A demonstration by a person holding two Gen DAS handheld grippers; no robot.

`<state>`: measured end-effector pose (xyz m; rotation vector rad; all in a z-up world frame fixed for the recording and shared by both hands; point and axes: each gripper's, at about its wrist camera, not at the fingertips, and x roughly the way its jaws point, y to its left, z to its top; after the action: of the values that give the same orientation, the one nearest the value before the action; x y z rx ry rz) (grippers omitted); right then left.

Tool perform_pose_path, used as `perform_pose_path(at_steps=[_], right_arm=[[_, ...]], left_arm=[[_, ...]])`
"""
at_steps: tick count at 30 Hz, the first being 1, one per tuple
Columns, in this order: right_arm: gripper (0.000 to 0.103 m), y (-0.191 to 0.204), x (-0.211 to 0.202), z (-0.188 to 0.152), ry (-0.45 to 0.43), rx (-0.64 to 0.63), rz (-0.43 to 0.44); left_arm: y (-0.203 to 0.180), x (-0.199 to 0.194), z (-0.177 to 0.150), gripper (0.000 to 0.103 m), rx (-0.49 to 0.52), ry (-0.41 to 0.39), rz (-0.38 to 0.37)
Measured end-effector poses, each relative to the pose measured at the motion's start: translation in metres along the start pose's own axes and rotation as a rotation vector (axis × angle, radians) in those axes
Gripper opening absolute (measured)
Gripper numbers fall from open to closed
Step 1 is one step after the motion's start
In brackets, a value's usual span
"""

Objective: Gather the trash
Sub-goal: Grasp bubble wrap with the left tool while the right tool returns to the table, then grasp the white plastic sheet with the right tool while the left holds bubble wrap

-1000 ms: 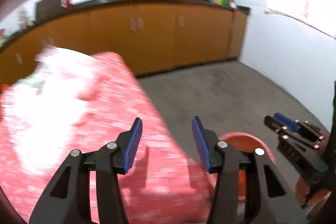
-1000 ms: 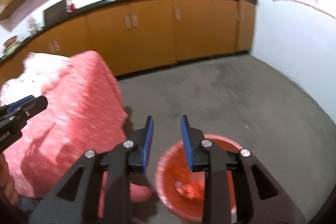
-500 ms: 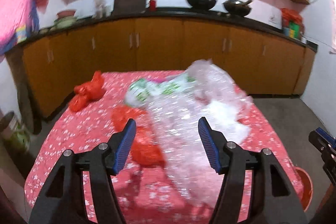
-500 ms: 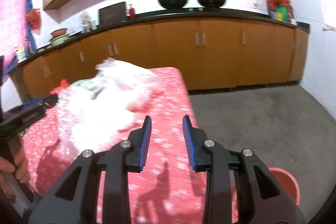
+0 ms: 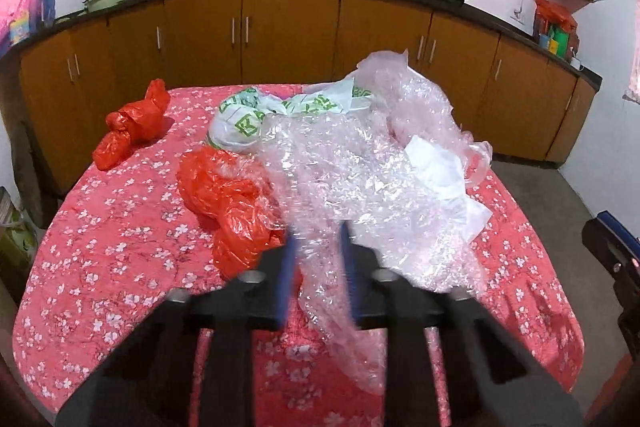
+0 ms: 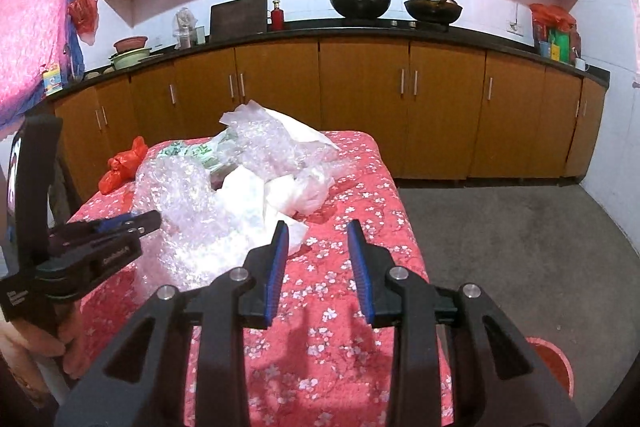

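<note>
A table with a red flowered cloth (image 5: 120, 267) holds a heap of trash: clear bubble wrap (image 5: 352, 163), a crumpled orange-red bag (image 5: 232, 211), a white bag with green print (image 5: 244, 123), white paper (image 5: 440, 167) and a knotted red bag (image 5: 128, 123) at the far left. My left gripper (image 5: 318, 247) is closing on the near tail of the bubble wrap, blurred by motion; it also shows in the right wrist view (image 6: 148, 221). My right gripper (image 6: 318, 243) is open and empty above the cloth, right of the heap (image 6: 224, 195).
A red bin (image 6: 552, 367) stands on the grey floor by the table's near right corner. Orange cabinets (image 6: 360, 107) with a dark counter run along the back wall, carrying woks and jars. The floor lies to the right of the table.
Both views swung left from the floor and bin to the table. My left gripper reached the bubble wrap and its jaws narrowed around it. My right gripper's jaws widened a little.
</note>
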<state>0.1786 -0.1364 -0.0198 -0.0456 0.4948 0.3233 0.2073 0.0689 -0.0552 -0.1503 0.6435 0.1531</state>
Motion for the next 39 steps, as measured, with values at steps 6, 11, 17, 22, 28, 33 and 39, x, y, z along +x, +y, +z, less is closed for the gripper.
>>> perform_pose_path(at_steps=[6,11,17,22,28,33,39], right_arm=[[0.032,0.001,0.007,0.003,-0.001,0.003,-0.013],[0.032,0.004,0.016,0.007,0.005,0.011,-0.008],[0.032,0.012,0.031,0.016,0.018,0.04,0.024],[0.032,0.034,0.048,0.021,0.045,0.016,0.075],[0.037,0.056,0.081,0.023,0.111,0.004,0.082],[0.009,0.061,0.102,0.02,0.183,0.013,0.09],[0.002,0.058,0.092,0.014,0.165,-0.006,0.075]], left_arm=[[0.007,-0.018,0.006,0.003,0.005,-0.071,-0.023],[0.022,-0.039,0.02,0.003,-0.016,-0.133,-0.042],[0.048,-0.064,0.039,0.003,-0.05,-0.221,-0.026],[0.071,-0.07,0.047,0.003,-0.054,-0.266,0.044],[0.095,-0.068,0.046,0.003,-0.066,-0.271,0.094],[0.102,-0.067,0.044,0.003,-0.07,-0.27,0.104],[0.106,-0.067,0.042,0.003,-0.067,-0.27,0.105]])
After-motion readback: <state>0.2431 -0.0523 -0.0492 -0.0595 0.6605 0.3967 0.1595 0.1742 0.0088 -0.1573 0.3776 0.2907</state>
